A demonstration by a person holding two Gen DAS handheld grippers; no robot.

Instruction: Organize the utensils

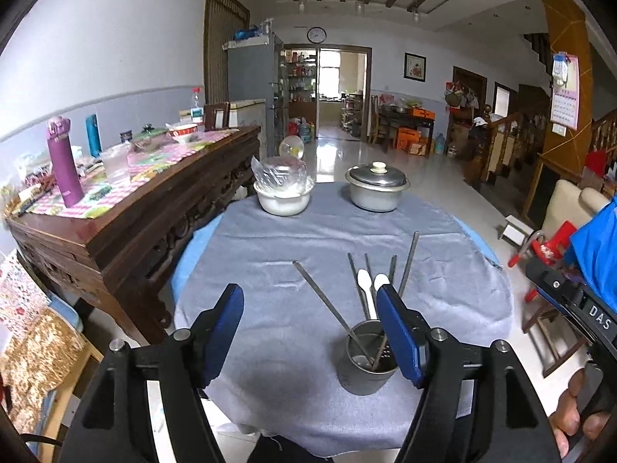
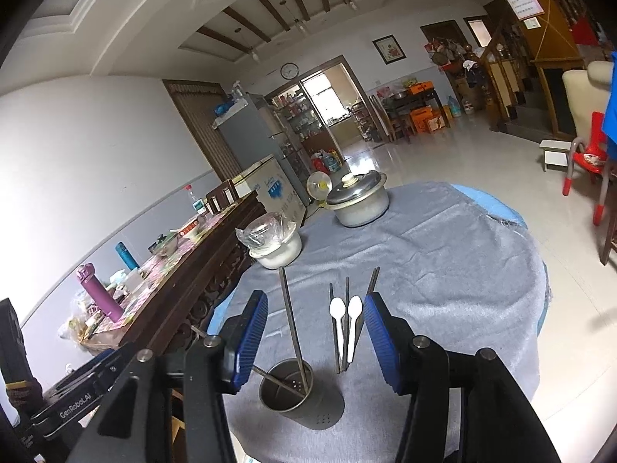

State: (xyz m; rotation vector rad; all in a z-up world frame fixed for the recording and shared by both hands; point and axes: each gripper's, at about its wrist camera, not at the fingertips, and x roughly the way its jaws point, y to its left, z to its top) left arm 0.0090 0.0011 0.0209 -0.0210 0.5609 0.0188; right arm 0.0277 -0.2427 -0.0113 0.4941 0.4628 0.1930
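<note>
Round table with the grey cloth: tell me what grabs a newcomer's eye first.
Near the front edge of the grey cloth stands a metal utensil holder with two metal chopsticks leaning out of it. Just beyond it lie two white plastic spoons side by side among more loose chopsticks. At the far side sit a lidded metal pot and a white bowl with a plastic-wrapped item inside.
</note>
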